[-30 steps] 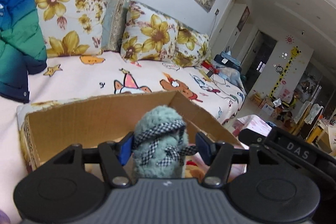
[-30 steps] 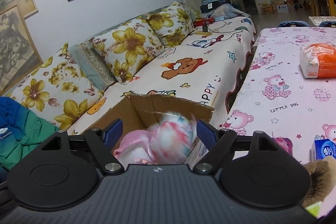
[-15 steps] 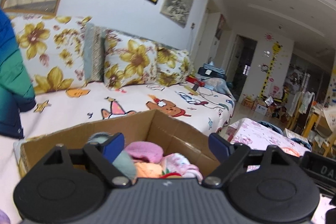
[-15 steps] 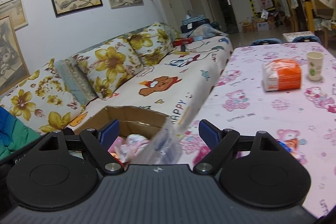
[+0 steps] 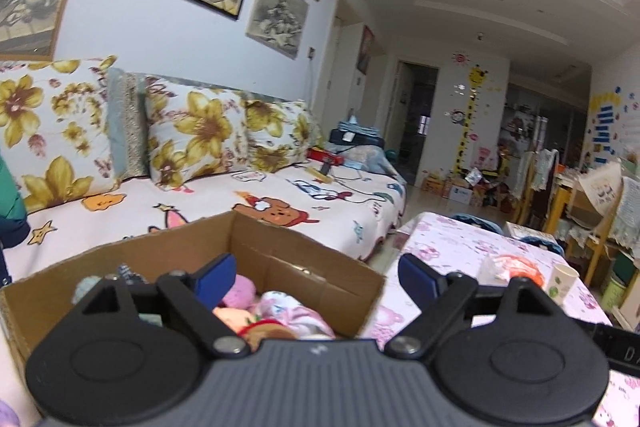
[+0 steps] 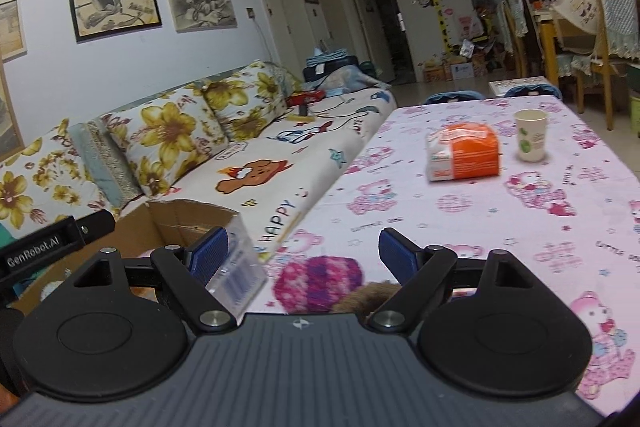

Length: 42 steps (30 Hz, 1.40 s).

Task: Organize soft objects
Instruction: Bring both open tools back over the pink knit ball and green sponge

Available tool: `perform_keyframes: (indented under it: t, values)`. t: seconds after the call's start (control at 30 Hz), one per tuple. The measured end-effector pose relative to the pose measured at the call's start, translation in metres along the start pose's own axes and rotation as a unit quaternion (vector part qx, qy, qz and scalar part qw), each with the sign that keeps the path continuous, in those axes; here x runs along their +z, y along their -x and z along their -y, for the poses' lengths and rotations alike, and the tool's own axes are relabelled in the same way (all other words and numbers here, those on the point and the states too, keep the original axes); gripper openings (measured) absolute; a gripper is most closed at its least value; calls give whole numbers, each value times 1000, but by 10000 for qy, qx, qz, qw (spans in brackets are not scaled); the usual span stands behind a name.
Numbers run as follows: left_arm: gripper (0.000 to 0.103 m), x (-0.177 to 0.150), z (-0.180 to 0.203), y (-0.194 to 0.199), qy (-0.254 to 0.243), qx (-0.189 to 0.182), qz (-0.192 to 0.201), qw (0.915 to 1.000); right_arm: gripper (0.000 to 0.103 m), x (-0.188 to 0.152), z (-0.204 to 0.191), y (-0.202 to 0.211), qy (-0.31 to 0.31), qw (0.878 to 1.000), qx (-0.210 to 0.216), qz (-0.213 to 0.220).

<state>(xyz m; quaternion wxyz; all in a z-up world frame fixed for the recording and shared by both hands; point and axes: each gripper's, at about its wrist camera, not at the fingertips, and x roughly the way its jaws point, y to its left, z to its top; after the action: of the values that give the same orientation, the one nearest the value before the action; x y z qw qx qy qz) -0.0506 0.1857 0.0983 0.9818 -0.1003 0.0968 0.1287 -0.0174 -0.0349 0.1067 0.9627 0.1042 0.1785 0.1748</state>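
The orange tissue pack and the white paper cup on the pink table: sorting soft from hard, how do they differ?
The orange tissue pack lies flat, a wide block; the white paper cup stands upright, narrower and open-topped. The pack is orange and white; the cup is white with a green mark. Both rest apart on the pink bear-print tablecloth.

The left tool (image 5: pixel 316 277) hangs wide open and empty over the cardboard box (image 5: pixel 304 259) of soft toys (image 5: pixel 280 311).

Table (image 6: pixel 460 211) in pink bear-print cloth, orange tissue pack (image 6: pixel 464 151) and paper cup (image 6: pixel 531 135) far, pink knitted hat (image 6: pixel 320 277) near.
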Motion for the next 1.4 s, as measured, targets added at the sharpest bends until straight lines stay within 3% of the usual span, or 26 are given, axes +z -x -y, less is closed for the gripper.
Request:
perform_keyframes:
  t: [0.1,0.43,1.1,1.4]
  values:
    - [99,-3,6,2,-107,-116,17,9999,103,-2,5,0,-45,10000,-87,-8]
    - [102,-14,31,6,-481,-519,67,9975,103,-2,13,8,-181,9991,-348,137]
    - [102,-37,72,11,-1265,-1069,-128,9861,103,-8,28,3,-585,9943,-878,148]
    - [102,-50,88,15,-1433,-1275,-407,9806,103,-12,24,-3,-642,9919,-1097,42]
